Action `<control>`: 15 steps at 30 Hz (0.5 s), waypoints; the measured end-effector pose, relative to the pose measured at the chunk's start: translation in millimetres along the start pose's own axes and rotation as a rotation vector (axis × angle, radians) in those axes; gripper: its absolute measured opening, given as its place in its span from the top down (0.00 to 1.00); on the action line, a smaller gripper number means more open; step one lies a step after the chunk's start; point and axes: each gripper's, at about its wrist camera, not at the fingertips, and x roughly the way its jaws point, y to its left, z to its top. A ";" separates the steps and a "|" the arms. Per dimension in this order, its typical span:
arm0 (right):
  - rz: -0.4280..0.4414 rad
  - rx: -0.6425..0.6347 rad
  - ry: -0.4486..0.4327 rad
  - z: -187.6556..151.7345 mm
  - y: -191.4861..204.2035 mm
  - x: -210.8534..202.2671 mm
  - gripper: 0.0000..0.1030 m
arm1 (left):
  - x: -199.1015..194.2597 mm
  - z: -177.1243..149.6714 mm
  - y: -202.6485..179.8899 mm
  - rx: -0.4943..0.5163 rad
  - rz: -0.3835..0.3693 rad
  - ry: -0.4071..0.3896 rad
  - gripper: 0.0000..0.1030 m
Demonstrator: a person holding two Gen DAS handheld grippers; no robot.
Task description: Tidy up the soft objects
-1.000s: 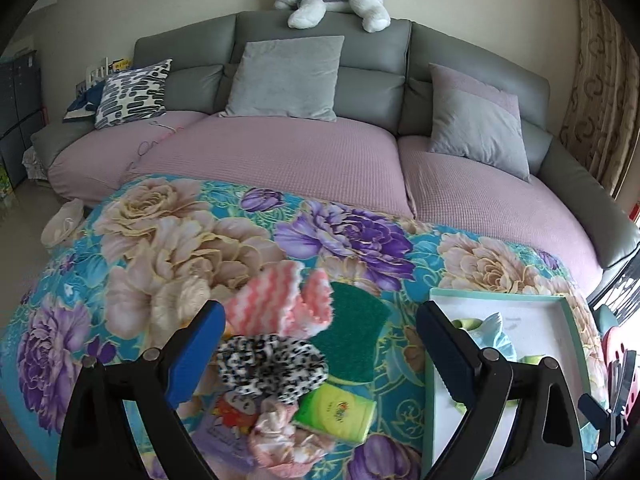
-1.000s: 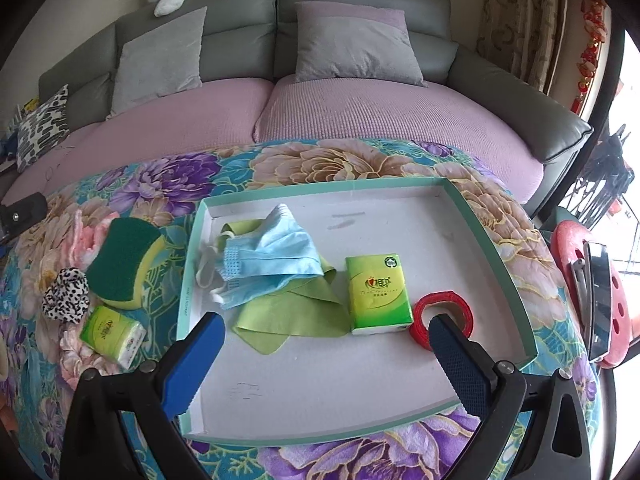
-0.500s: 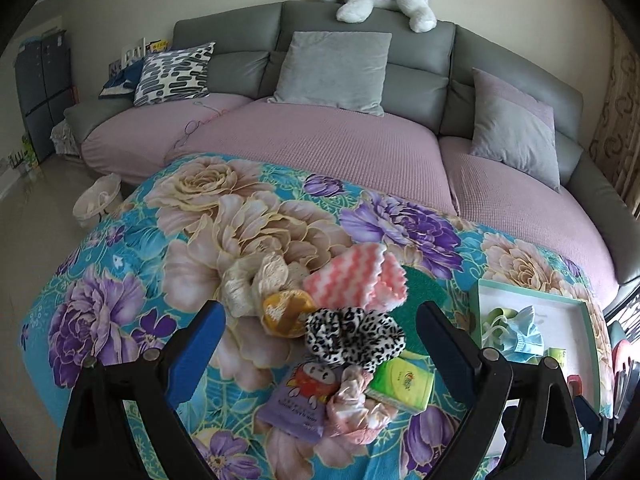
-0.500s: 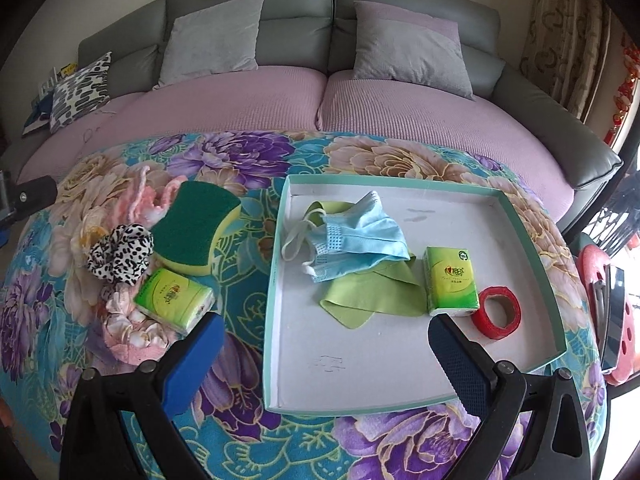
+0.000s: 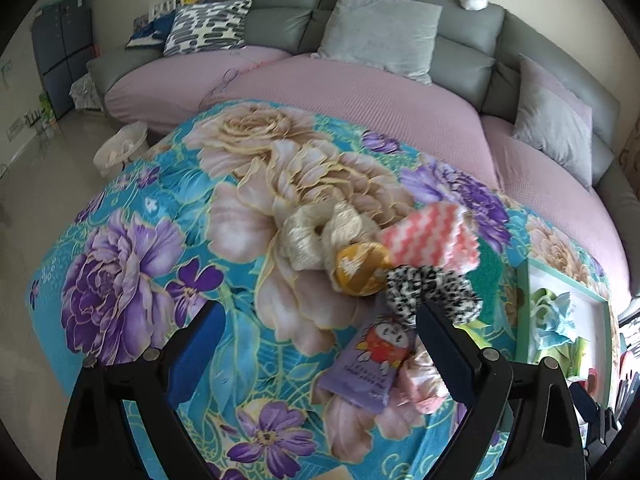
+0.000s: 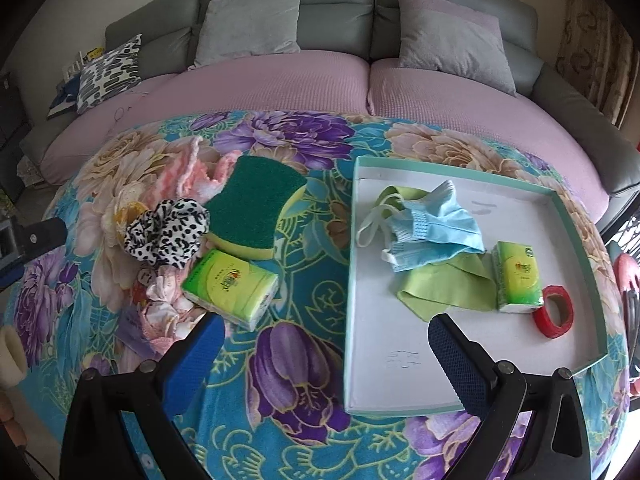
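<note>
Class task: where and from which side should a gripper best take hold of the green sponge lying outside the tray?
Probably from above, fingers across the narrow waist of the green sponge: it lies flat, pinched in mid-length. The scrunchie and tissue pack crowd its near end.

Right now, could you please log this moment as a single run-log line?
left gripper: open, empty | right gripper: open, empty | tray: mask, tissue pack | sponge: outside tray

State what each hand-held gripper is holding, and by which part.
Nothing is held. The left hand-held gripper and the right hand-held gripper both stand open above the floral cloth, fingers empty.
</note>
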 end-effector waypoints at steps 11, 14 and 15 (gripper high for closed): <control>0.044 -0.088 0.070 -7.7 34.0 22.4 0.00 | 42.8 -11.3 5.2 -0.001 -0.020 0.155 0.07; 0.051 -0.073 0.094 -7.3 31.2 28.9 0.00 | 57.4 -16.0 2.1 0.002 -0.057 0.213 0.07; 0.055 -0.070 0.100 -7.3 30.6 30.4 0.00 | 61.2 -17.0 1.0 0.002 -0.066 0.227 0.07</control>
